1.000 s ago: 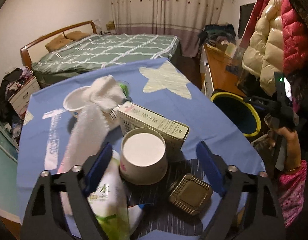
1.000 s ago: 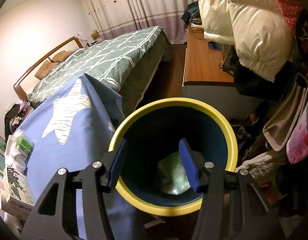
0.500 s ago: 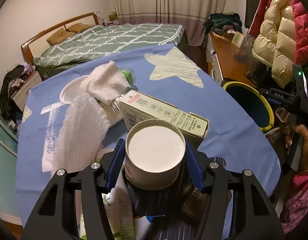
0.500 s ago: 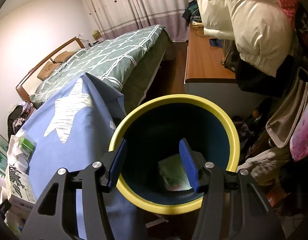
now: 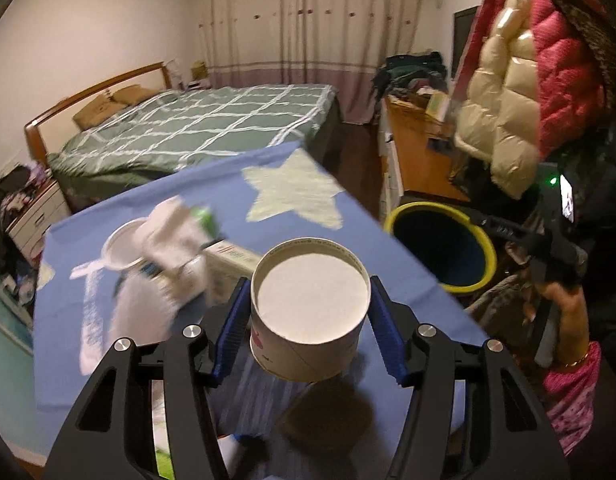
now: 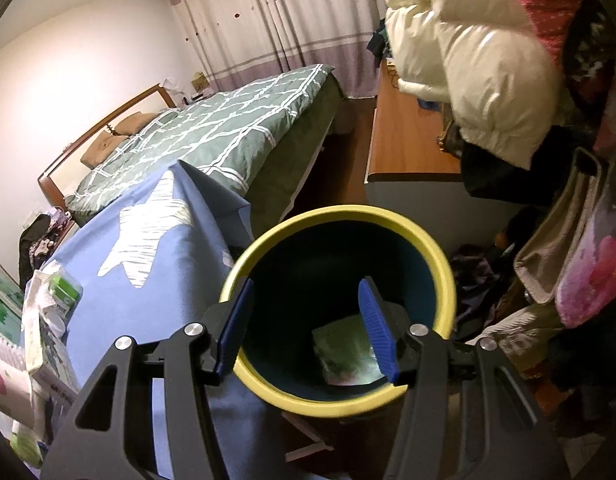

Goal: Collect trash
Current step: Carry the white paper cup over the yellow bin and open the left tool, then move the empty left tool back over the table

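Observation:
A white paper cup (image 5: 308, 304), bottom side towards the camera, hangs above the blue tablecloth (image 5: 368, 240) with my left gripper (image 5: 307, 320) shut on its sides. More trash lies blurred at the left of the table: a white towel (image 5: 171, 232), a carton (image 5: 227, 256) and a white lid (image 5: 119, 244). The yellow-rimmed bin (image 5: 468, 288) stands right of the table. In the right wrist view my right gripper (image 6: 305, 292) stands open over that bin (image 6: 340, 213), nothing between its fingers. A green wrapper (image 6: 344, 344) lies at the bin's bottom.
A bed with a green checked cover (image 5: 211, 120) stands behind the table. A wooden desk (image 6: 404, 136) is past the bin, with puffy jackets (image 6: 488, 60) hanging over it. Bags and clothes (image 6: 548, 264) crowd the floor right of the bin. A hand (image 5: 564, 300) holds the right gripper.
My left gripper closed on the paper cup and lifted it off the table, leaving the other items below. The right gripper stayed open over the bin.

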